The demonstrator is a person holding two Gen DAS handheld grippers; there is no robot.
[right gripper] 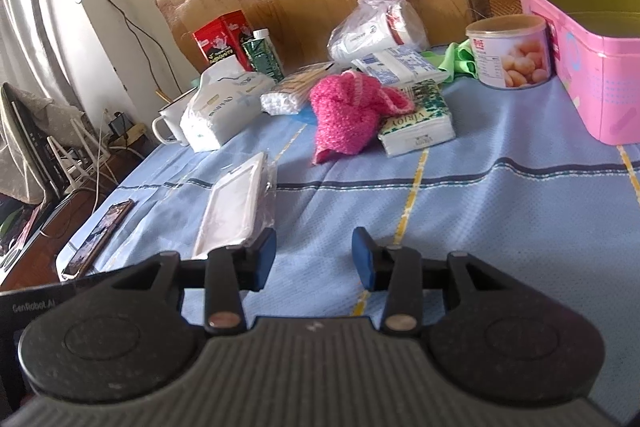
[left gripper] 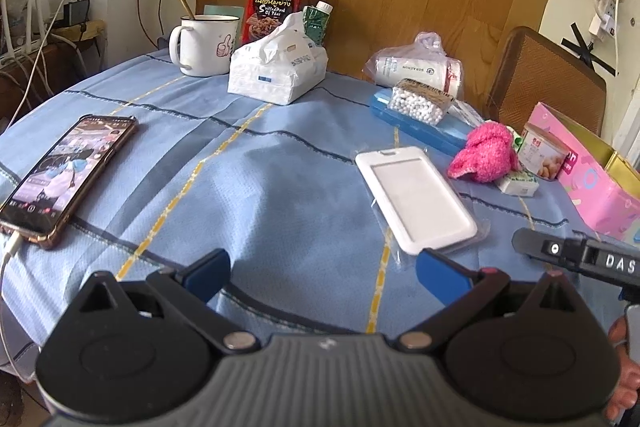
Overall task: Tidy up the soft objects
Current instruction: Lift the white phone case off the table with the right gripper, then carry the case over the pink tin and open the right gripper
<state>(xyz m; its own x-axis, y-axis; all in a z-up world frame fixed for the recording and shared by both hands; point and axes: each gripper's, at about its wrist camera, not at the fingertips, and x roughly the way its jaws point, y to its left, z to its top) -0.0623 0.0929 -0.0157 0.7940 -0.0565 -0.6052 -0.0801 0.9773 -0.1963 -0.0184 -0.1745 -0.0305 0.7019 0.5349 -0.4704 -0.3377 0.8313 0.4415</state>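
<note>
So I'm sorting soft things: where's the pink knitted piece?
The pink knitted piece sits mid-table in the right wrist view, leaning on a tissue pack.

Bare blue tabletop point(right gripper: 500, 211) lies open from lower centre to the pink knitted cloth point(right gripper: 344, 115); a packaged white card holder point(right gripper: 236, 211) flanks it left, a pink box point(right gripper: 592, 67) upper right.

fuzzy pink knit cloth point(right gripper: 346, 111), crumpled in a heap, on blue tablecloth point(right gripper: 500, 211), upper edge draped over small tissue pack point(right gripper: 420, 125), near pink box point(right gripper: 592, 67)
</note>
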